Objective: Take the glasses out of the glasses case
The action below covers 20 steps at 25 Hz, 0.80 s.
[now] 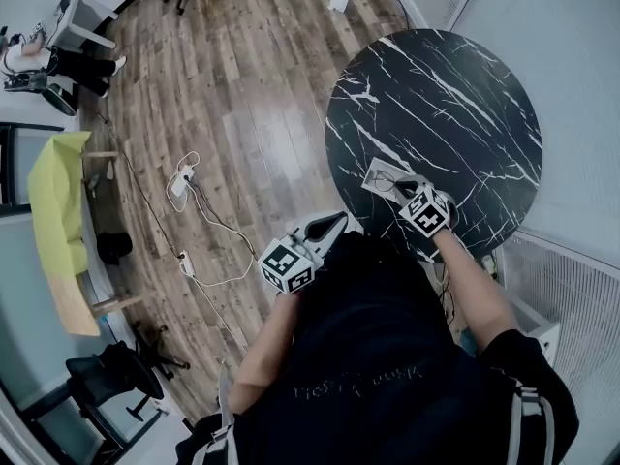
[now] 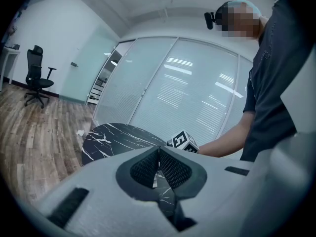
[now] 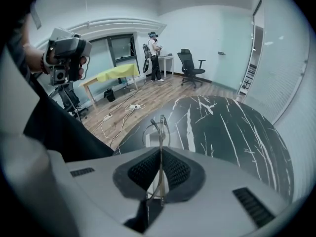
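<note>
A pale glasses case (image 1: 380, 170) lies near my edge of the round black marble table (image 1: 455, 95). My right gripper (image 1: 405, 188) reaches over it with its marker cube behind. In the right gripper view its jaws are shut on thin wire-framed glasses (image 3: 159, 127), held edge-on and sticking out past the tips, with the case (image 3: 149, 141) just under them. My left gripper (image 1: 335, 220) hangs off the table's left edge over the floor. It is shut and empty (image 2: 158, 154), and its view looks across the table (image 2: 113, 136) at the right gripper's cube (image 2: 183, 141).
A power strip with white cables (image 1: 182, 177) lies on the wood floor left of the table. A yellow-topped desk (image 1: 56, 201) stands further left. A white grille (image 1: 572, 294) and glass wall border the table's right. Another person (image 3: 154, 53) stands far off.
</note>
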Available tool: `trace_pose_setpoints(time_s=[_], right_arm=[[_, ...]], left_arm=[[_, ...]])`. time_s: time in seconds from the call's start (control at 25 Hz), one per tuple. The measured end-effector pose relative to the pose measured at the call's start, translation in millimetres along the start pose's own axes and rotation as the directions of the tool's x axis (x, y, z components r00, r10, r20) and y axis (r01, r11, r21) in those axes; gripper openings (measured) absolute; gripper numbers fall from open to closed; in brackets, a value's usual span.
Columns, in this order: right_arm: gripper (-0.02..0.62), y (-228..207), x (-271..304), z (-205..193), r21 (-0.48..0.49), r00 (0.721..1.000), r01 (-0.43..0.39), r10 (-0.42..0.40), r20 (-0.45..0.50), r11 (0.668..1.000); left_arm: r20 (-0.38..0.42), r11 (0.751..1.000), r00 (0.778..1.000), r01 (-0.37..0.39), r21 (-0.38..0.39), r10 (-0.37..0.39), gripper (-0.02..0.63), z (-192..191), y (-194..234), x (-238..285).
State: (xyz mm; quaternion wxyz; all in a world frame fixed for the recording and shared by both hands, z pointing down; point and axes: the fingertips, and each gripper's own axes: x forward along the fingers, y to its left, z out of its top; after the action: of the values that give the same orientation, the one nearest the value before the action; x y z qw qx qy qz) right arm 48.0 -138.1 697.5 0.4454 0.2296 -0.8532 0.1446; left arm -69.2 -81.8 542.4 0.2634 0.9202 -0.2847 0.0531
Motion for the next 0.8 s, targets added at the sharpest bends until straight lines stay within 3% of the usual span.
trace_pose_setpoints(time_s=[0.44,0.8], right_arm=[[0.032,-3,-50,-2,0.149,0.991,0.041,-0.059,0.116,0.988],[0.032,10,-79,8,0.179,0.976,0.019,-0.057,0.21,0.984]], left_arm=[[-0.014,1.0,1.0,-0.002,-0.001,0.002,0.02,-3,-4,7],[0.0,1.0,1.0,-0.018,-0.008,0.018,0.02,0,0,9]])
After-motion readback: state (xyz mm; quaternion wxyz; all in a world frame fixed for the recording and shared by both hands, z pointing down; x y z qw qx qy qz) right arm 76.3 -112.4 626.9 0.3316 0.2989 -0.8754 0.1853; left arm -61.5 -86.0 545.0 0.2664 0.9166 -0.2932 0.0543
